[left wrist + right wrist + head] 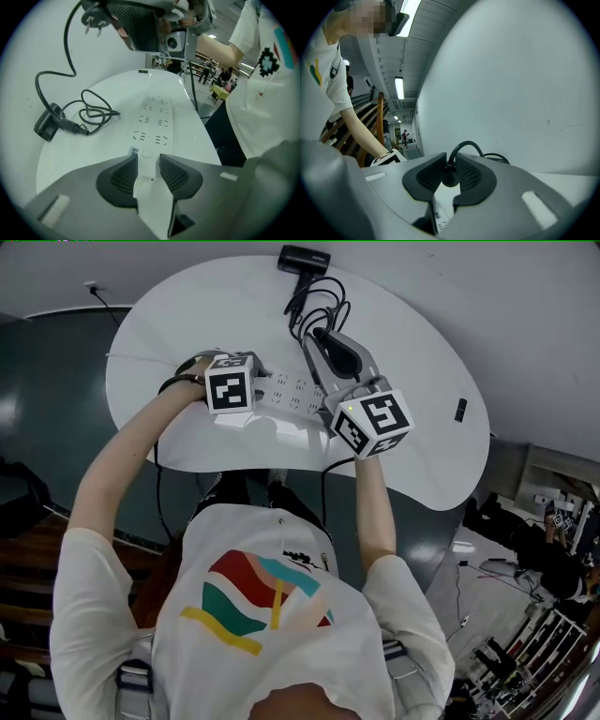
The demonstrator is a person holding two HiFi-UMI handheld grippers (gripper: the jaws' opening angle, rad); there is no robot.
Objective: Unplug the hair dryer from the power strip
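A white power strip lies on the round white table. My left gripper points steeply down and is shut on the near end of the power strip. Its sockets all look empty. My right gripper hangs above the strip, shut on the black plug. In the left gripper view the plug shows its bare prongs in the air. Its black cable coils back to the black hair dryer at the table's far edge.
A small black object lies near the table's right edge. Coils of cable rest on the table left of the strip. A wall stands close behind the table. Wooden stairs are on the left, and cluttered floor on the right.
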